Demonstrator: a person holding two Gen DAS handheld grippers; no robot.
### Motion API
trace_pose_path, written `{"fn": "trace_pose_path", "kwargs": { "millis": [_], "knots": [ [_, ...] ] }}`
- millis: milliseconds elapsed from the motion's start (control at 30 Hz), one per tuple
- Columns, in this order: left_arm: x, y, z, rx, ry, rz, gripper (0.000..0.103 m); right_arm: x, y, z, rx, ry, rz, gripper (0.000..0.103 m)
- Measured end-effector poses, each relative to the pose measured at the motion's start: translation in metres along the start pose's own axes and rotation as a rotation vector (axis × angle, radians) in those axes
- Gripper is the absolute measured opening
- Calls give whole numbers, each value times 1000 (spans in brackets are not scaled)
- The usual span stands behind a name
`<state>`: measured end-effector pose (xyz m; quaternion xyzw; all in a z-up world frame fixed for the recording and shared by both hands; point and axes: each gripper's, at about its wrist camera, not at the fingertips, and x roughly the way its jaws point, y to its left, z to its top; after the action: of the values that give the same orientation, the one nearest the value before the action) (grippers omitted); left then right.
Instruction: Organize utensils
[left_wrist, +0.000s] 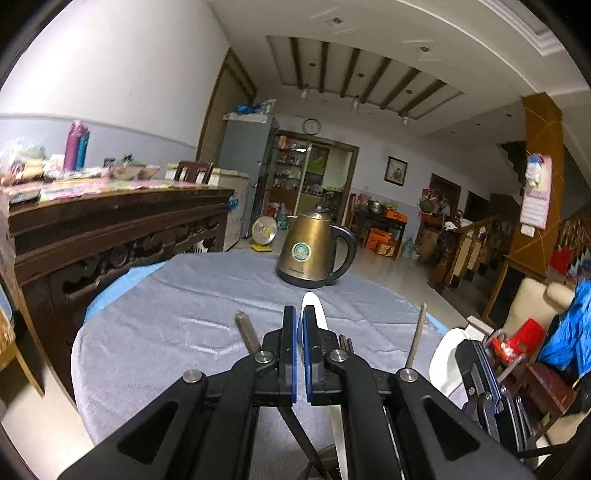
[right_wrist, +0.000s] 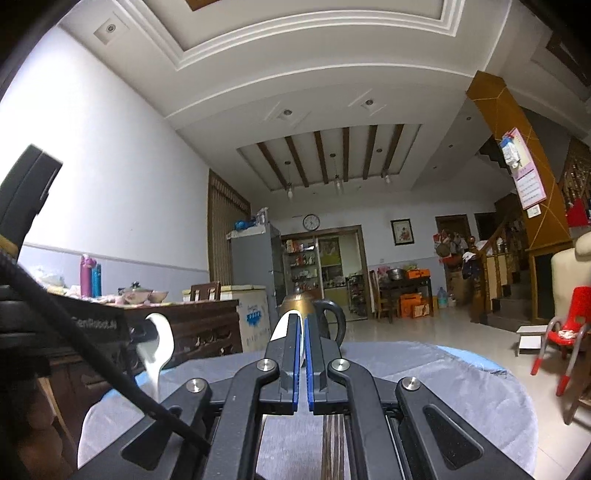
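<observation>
Left gripper (left_wrist: 299, 325), lower centre: jaws clamped on a white spoon (left_wrist: 314, 306) over the grey cloth (left_wrist: 166, 317). Chopsticks (left_wrist: 247, 332) poke out either side. Right gripper (right_wrist: 303, 332) likewise pinches a second white spoon (right_wrist: 282, 326). Brass kettle (left_wrist: 314, 251) mid-frame, beyond.

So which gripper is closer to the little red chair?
Right. The right gripper is between the left gripper and the red chair; the chair stands off to its right.
</observation>
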<state>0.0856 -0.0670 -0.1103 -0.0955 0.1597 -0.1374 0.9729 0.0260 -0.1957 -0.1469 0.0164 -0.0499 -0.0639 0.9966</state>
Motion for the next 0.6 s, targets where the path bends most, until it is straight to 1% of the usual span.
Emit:
{"fn": "trace_pose_path", "kwargs": {
  "millis": [167,300,400,433,467,500,533,567,600],
  "knots": [
    [-3,-11,-10,96,-32,-62,3,-1,-5,-6,-6,36,26,3],
    [-2,-13,-17,171,-19,-96,3,-6,-8,-8,-21,57,63,3],
    [-5,-13,-17,191,-7,-117,3,-12,-10,-9,-22,73,98,3],
    [-7,-13,-15,196,-9,-118,6,-13,-11,-7,-18,83,110,3],
    [-10,-12,-14,201,-11,-118,14,-14,-10,-7,-16,91,115,3],
    [-13,-10,-12,201,-15,-125,19,-16,-12,-7,-15,99,118,4],
    [-17,-9,-9,198,-22,-129,28,-17,-13,-7,-12,105,122,4],
    [-21,-8,-7,199,-35,-124,34,-18,-15,-7,-5,115,128,15],
    [-25,-7,-4,203,-52,-113,34,-19,-18,-6,7,126,139,32]
  ]
}}
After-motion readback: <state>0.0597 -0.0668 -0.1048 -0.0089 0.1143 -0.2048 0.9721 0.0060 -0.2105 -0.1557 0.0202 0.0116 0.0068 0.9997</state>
